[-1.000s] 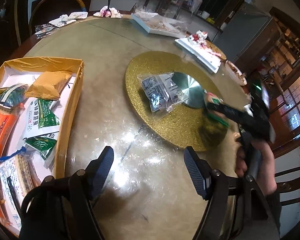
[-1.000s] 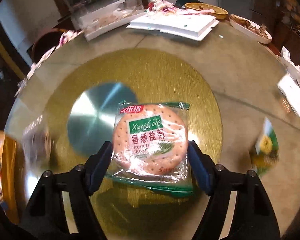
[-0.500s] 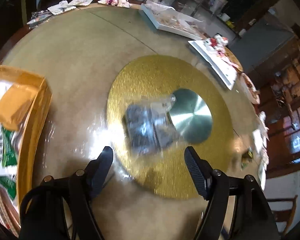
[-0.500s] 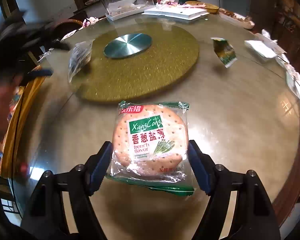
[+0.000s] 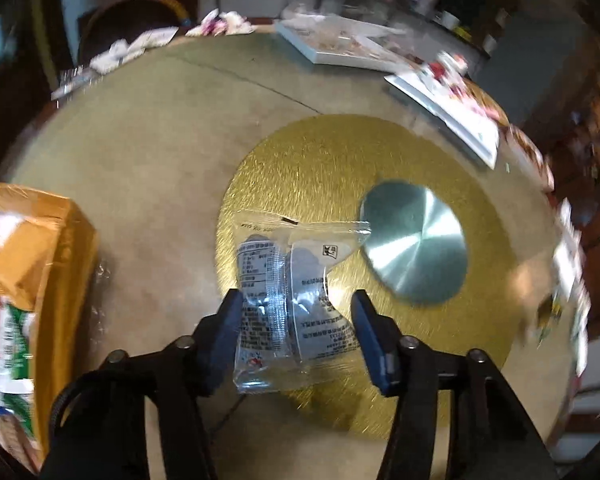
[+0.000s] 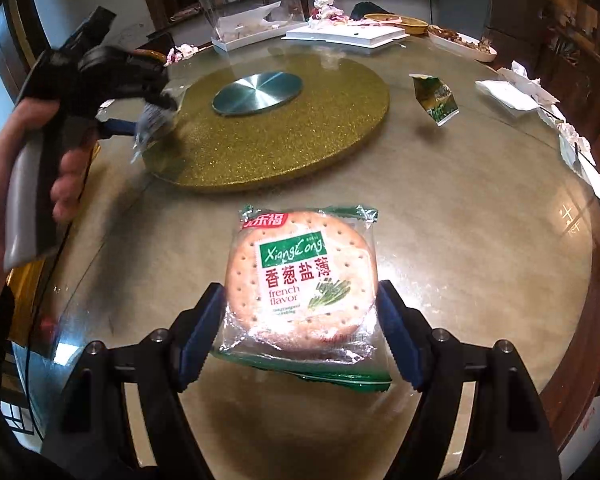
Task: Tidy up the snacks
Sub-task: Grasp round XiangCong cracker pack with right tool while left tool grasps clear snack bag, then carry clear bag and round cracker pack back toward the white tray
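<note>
My right gripper (image 6: 298,336) is shut on a round cracker pack (image 6: 302,276) with a green label, held above the table. My left gripper (image 5: 294,330) has its jaws around a clear snack packet (image 5: 290,292) lying on the gold turntable (image 5: 380,264); the fingers touch or nearly touch its sides. In the right wrist view the left gripper (image 6: 140,116) and the packet (image 6: 152,124) sit at the turntable's left edge. A yellow box (image 5: 56,264) holding several snacks stands at the left. A green snack packet (image 6: 436,98) lies right of the turntable.
The round table (image 6: 480,208) carries white trays (image 6: 344,34) and a dish at the back, and crumpled paper and wrappers (image 6: 516,88) along the right rim. A silver disc (image 6: 258,92) marks the turntable's middle. A chair (image 5: 132,20) stands behind the table.
My left gripper moved forward over the clear packet and narrowed its jaws around it. My right gripper drew back from the turntable with the cracker pack still held.
</note>
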